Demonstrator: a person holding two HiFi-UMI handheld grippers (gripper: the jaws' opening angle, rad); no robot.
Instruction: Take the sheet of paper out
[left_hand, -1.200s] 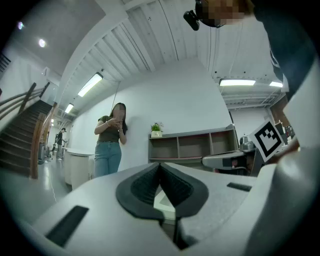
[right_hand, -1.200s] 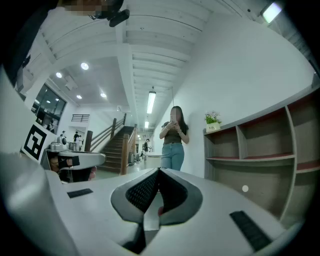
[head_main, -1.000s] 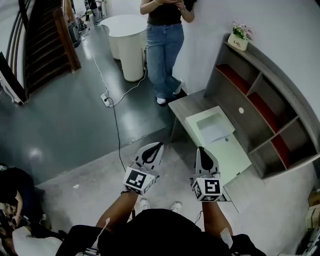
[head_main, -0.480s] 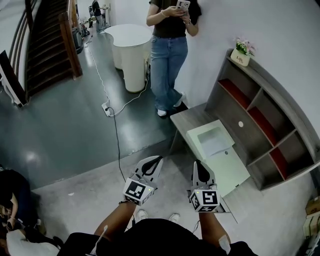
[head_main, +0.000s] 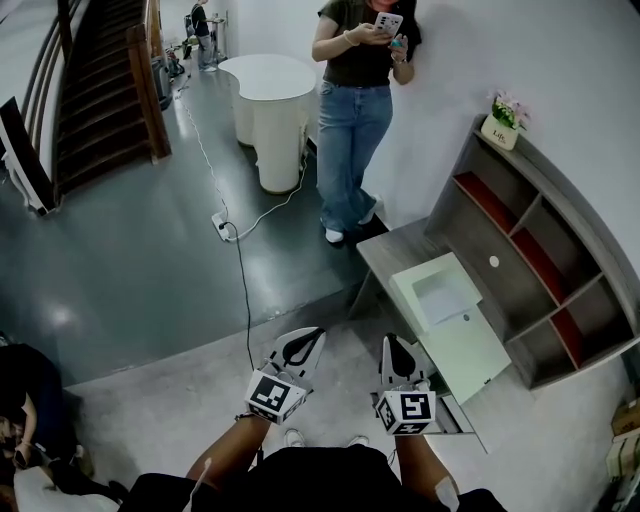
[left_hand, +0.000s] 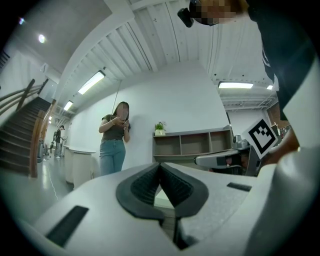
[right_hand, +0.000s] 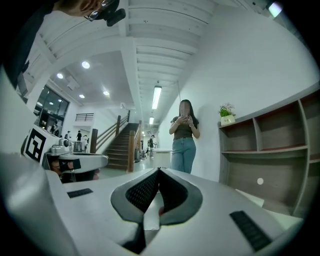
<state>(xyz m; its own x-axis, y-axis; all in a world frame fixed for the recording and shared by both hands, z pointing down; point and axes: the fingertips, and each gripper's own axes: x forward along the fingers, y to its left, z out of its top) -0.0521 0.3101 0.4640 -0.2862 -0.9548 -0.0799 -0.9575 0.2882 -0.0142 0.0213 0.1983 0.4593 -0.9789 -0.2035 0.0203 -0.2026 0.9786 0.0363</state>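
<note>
Both pairs of jaws are pressed together with nothing between them. The left gripper (head_main: 311, 334) and right gripper (head_main: 391, 343) are held out level, side by side, in front of the person carrying them, over the bare floor (head_main: 180, 400). Just ahead and to the right of the right gripper stands a grey bench (head_main: 386, 250) with a pale, box-like machine (head_main: 470, 345) on it. The sheet of paper (head_main: 446, 296) lies in the sunken tray on top of that machine, well apart from either gripper. Behind the bench rises a grey shelf unit (head_main: 545, 245) with red-lined compartments and a small potted plant (head_main: 504, 122) on top. Farther off, a person (head_main: 360, 110) stands against the wall looking at a phone, near a white round counter (head_main: 270, 100), and a cable (head_main: 240, 275) trails across the floor.
</note>
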